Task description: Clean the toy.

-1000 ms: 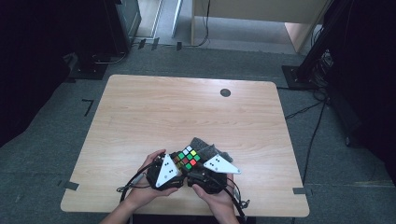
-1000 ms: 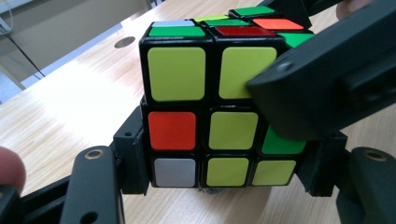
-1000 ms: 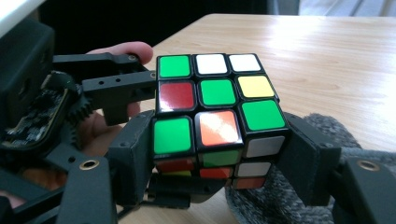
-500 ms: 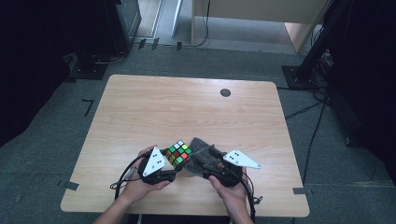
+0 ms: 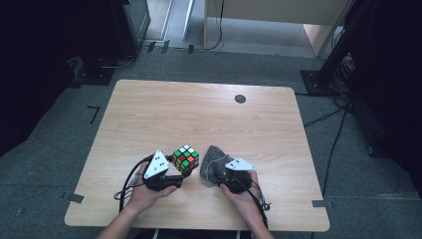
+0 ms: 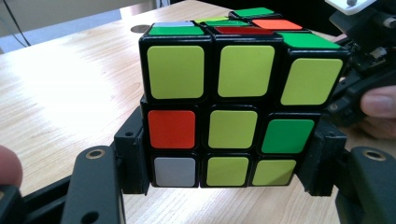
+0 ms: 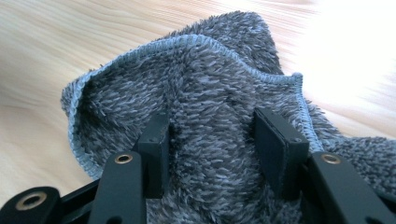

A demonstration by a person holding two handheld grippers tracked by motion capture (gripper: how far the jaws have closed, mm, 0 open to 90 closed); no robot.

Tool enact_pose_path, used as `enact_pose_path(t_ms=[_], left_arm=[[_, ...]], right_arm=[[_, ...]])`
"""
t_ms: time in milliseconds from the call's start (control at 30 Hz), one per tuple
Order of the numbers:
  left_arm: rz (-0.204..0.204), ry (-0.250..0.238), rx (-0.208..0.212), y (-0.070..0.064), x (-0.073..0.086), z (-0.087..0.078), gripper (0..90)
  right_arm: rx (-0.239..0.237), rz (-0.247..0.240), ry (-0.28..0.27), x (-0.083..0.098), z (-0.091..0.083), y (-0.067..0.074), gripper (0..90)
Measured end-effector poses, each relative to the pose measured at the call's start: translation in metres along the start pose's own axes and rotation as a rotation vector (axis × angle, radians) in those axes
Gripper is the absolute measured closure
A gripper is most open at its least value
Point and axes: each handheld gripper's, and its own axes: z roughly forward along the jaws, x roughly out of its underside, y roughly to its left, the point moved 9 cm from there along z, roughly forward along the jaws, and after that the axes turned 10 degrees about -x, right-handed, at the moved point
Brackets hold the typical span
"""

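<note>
A scrambled Rubik's cube point(image 5: 185, 158) is clamped near its bottom by my left gripper point(image 5: 180, 172), just above the wooden table point(image 5: 199, 114). In the left gripper view its mostly yellow face point(image 6: 224, 112) stands between the pads point(image 6: 133, 154). A grey fluffy cloth point(image 5: 211, 162) lies crumpled on the table right of the cube. My right gripper point(image 5: 220, 172) pushes down into the cloth point(image 7: 210, 84). Its jaws have just been closing, and the pile lies between the pads point(image 7: 275, 140) unpinched.
A black round grommet point(image 5: 240, 98) sits in the far part of the table. The right hand and its gripper point(image 6: 364, 56) show close beside the cube in the left gripper view. Dark equipment and cables point(image 5: 328, 117) ring the table on the grey floor.
The hands have drawn apart. The left gripper carried the cube a little to the left. The right gripper moved right and down onto the cloth.
</note>
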Motion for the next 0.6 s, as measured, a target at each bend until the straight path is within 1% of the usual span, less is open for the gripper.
enact_pose_path(t_ms=[67,100,133,167,200,267,300,333,367,400,433,467,533,567,600], left_arm=[[0.004,-0.002,-0.007,0.002,0.0,-0.001,34.2],[0.005,-0.003,-0.009,0.002,0.0,-0.002,34.2],[0.004,-0.007,-0.01,0.003,-0.001,-0.003,34.3],[0.004,-0.007,-0.01,0.003,-0.001,-0.003,34.3],[-0.001,-0.019,-0.005,0.004,-0.003,-0.005,34.2],[-0.01,-0.023,0.002,0.005,-0.004,-0.005,34.2],[-0.016,-0.021,0.003,0.005,-0.004,-0.005,34.3],[-0.026,-0.02,0.006,0.005,-0.004,-0.004,34.3],[-0.036,-0.019,0.015,0.004,-0.004,-0.004,34.3],[-0.048,-0.021,0.027,0.002,-0.005,-0.004,34.3],[-0.055,-0.023,0.037,0.001,-0.005,-0.003,34.3],[-0.053,-0.028,0.044,-0.001,-0.006,-0.002,34.3],[-0.042,-0.03,0.063,-0.005,-0.008,0.0,34.3],[-0.044,-0.028,0.069,-0.006,-0.008,0.002,34.3],[-0.05,-0.027,0.072,-0.007,-0.008,0.003,34.3]], right_arm=[[0.044,0.002,0.009,0.001,-0.005,-0.01,48.0],[0.087,0.003,0.016,0.003,-0.01,-0.019,46.7],[0.111,0.005,0.018,0.003,-0.013,-0.024,46.1],[0.111,0.005,0.018,0.003,-0.013,-0.024,46.1],[0.147,0.018,-0.008,0.002,-0.024,-0.033,40.5],[0.128,0.053,-0.066,-0.004,-0.031,-0.033,34.8],[0.112,0.075,-0.114,-0.01,-0.035,-0.033,31.9],[0.105,0.094,-0.16,-0.016,-0.039,-0.031,29.7],[0.091,0.115,-0.183,-0.02,-0.04,-0.029,29.0],[0.057,0.131,-0.184,-0.021,-0.038,-0.024,28.3],[0.027,0.142,-0.161,-0.02,-0.034,-0.02,27.0],[0.024,0.141,-0.13,-0.016,-0.03,-0.018,26.4],[0.062,0.122,-0.076,-0.008,-0.022,-0.02,26.5],[0.071,0.128,-0.064,-0.005,-0.019,-0.023,26.8],[0.068,0.145,-0.062,-0.003,-0.018,-0.026,28.2]])
